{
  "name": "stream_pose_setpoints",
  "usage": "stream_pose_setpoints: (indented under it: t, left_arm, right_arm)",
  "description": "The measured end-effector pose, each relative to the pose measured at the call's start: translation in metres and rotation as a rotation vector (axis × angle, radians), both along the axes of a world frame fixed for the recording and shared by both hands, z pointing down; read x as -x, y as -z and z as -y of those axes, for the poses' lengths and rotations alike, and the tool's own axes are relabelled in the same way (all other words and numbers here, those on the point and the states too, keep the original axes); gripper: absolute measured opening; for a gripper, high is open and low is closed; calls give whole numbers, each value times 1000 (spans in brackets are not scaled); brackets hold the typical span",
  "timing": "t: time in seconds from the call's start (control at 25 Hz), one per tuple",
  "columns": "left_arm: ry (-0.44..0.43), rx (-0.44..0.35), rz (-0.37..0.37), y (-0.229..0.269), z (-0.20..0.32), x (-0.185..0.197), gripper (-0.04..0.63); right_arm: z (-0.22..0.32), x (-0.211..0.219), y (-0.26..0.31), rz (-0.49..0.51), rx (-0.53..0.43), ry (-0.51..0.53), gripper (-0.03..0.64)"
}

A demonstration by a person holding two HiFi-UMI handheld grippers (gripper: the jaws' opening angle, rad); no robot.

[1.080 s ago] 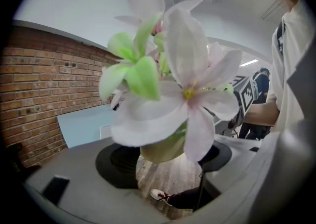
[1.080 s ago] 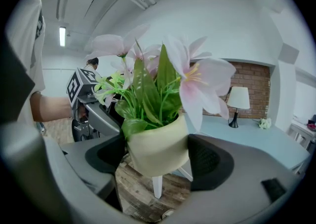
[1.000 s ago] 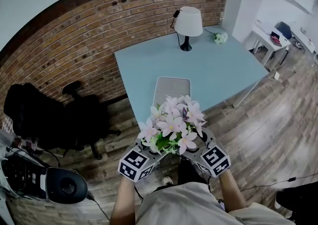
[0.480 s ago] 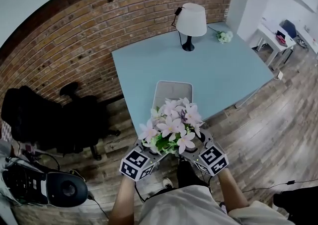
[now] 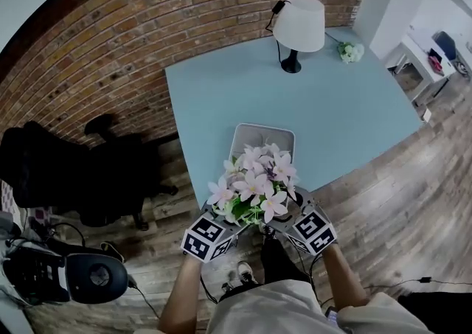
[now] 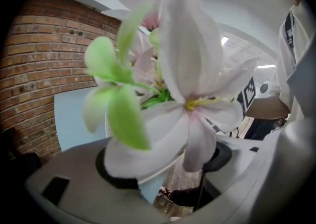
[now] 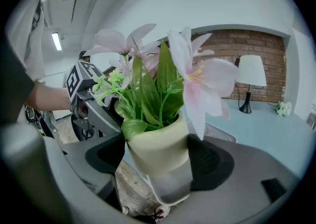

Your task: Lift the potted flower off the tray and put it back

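The potted flower (image 5: 251,186), pink-white blooms over green leaves, hangs in the air above the near end of the grey tray (image 5: 263,138) at the table's front edge. My left gripper (image 5: 227,220) and right gripper (image 5: 286,216) hold it from either side. In the right gripper view the cream pot (image 7: 159,145) is pinched between the black pads (image 7: 212,162) of my right gripper (image 7: 160,161), tilted a little. In the left gripper view, petals (image 6: 187,69) cover most of the picture. My left gripper (image 6: 163,164) is closed around the pot below them.
The pale blue table (image 5: 221,96) carries a lamp (image 5: 299,26) and a small white flower bunch (image 5: 349,51) at its far side. A black office chair (image 5: 74,170) stands left of the table by the brick wall. Equipment and cables (image 5: 66,273) lie on the wooden floor.
The head view has swung a little, so the table sits higher and further right. The flower stays held between both grippers at the tray's near end.
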State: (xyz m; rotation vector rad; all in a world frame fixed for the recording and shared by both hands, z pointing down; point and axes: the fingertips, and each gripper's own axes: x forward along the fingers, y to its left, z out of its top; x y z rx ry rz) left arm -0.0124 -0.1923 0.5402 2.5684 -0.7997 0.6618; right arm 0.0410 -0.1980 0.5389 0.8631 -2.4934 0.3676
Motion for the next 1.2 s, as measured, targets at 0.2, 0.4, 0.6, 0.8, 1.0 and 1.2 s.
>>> stream_pose_setpoints:
  t: [0.2, 0.4, 0.6, 0.8, 1.0, 1.2]
  left_arm:
    - [17, 52, 29, -26, 31, -3, 356]
    - [36, 105, 49, -51, 59, -4, 356]
    - [65, 156, 61, -74, 79, -1, 356]
    - [90, 192, 76, -88, 94, 5, 356]
    - [96, 186, 95, -94, 98, 11, 356]
    - [87, 165, 138, -98, 103, 9, 356]
  right_arm:
    - [32, -2, -26, -4, 61, 29, 420]
    - [61, -2, -53, -16, 115, 56, 420]
    - [84, 1, -75, -36, 154, 97, 422]
    - [100, 7, -90, -35, 174, 125, 422]
    - [104, 13, -98, -15, 187, 131, 422]
    - [109, 11, -105, -47, 160, 152, 425]
